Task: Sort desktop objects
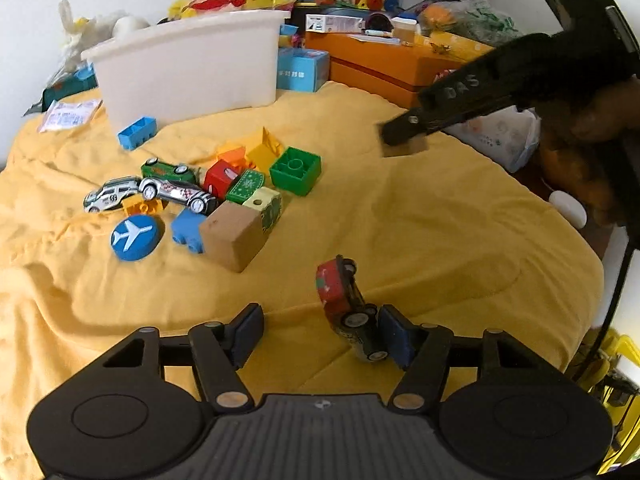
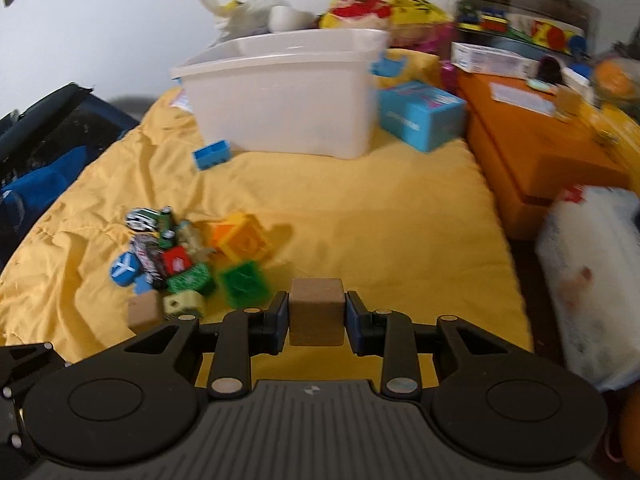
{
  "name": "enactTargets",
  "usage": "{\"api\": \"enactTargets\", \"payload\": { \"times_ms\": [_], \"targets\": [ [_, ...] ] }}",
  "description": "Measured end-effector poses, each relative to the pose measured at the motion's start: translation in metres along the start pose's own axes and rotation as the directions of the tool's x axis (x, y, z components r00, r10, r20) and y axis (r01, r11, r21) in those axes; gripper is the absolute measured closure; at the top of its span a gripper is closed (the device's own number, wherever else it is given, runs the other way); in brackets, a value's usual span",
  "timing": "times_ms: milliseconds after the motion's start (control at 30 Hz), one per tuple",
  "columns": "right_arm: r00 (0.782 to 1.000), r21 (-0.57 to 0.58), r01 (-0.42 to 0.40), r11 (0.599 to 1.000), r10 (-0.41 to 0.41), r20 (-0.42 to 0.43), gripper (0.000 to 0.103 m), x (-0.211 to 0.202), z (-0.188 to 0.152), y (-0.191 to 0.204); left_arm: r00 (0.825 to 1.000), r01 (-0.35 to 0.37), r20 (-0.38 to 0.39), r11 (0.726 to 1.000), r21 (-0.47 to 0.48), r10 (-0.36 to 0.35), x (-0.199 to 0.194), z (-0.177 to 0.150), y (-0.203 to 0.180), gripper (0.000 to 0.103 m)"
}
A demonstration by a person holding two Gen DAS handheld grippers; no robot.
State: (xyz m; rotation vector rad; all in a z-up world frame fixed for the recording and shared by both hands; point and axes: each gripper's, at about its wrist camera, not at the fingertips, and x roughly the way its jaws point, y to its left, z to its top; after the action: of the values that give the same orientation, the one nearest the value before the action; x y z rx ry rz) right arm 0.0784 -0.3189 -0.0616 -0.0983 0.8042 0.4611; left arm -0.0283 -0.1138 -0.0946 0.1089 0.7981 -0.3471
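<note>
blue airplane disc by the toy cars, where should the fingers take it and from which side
Grip the blue airplane disc across its rim, coming down from above. It lies nearly flat on the yellow cloth with its face up, so only the round edge offers opposing sides. Its near and left edges look clear; an orange brick and a blue brick crowd the far and right edges, so probably set the fingers away from those.

An orange box [image 2: 532, 152] is sitting at the right of the frame, a light blue carton [image 2: 420, 114] lying beside it, a dark bag [image 2: 48, 140] slumping at far left.
</note>
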Motion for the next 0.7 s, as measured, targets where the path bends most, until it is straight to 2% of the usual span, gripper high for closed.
{"api": "enactTargets", "payload": {
  "times_ms": [200,333,433,533,700],
  "targets": [
    [1.0,0.035,0.03,0.999,-0.03,-0.009,0.07,-0.004,-0.006,-0.015,1.0,0.004,0.004,1.0,0.015,-0.004,0.003,0.006,0.003,0.057],
    [1.0,0.035,0.023,0.999,-0.022,-0.004,0.07,-0.004,-0.005,-0.014,1.0,0.004,0.003,1.0,0.01,-0.004,0.004,0.012,0.005,0.064],
    [1.0,0.033,0.011,0.999,-0.011,0.001,0.07,-0.002,-0.004,-0.011,1.0,-0.006,0.0,1.0,0.001,0.006,0.007,0.015,0.008,0.063],
    [1.0,0.026,0.0,1.0,0.0,0.003,0.07,0.0,-0.002,-0.008,1.0,-0.022,0.0,1.0,-0.016,0.022,0.007,0.018,0.009,0.055],
    [1.0,0.022,-0.007,1.0,0.006,0.003,0.07,0.001,0.0,-0.006,1.0,-0.03,0.002,0.999,-0.024,0.03,0.006,0.02,0.012,0.052]
  ]
}}
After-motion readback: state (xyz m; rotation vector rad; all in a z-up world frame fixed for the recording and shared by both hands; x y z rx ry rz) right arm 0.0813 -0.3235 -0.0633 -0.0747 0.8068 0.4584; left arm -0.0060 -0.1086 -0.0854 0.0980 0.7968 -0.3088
